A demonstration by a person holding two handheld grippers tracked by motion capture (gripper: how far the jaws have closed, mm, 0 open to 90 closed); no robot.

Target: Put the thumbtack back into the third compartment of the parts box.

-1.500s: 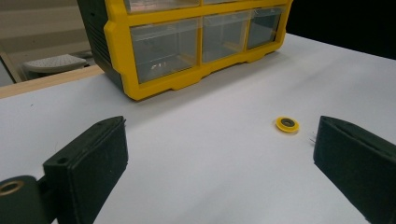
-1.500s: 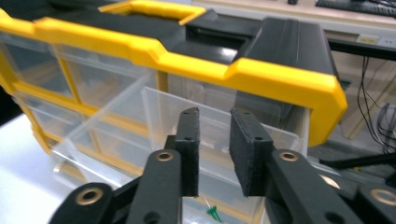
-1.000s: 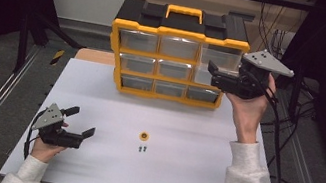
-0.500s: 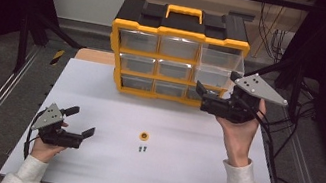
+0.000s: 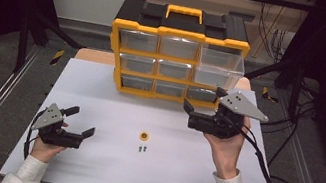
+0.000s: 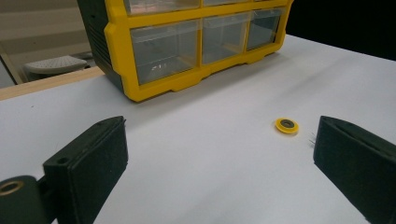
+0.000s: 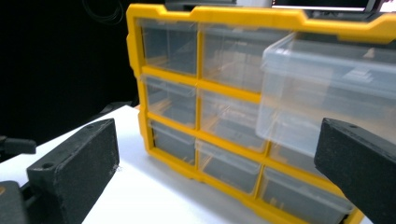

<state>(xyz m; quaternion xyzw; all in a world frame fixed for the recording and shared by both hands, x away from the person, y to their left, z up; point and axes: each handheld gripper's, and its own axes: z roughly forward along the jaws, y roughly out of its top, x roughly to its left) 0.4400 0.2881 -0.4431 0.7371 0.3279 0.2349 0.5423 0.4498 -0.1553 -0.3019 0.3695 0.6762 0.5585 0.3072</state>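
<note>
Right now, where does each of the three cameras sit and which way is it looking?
High view: above the person's side, looking forward and down on the table; shows both hands, left claw, right claw.
Left gripper view: low over the table, between its open jaws toward the yellow ring and organizer.
Right gripper view: raised, between its open jaws at the organizer's pulled-out drawer.
All three share the organizer.
</note>
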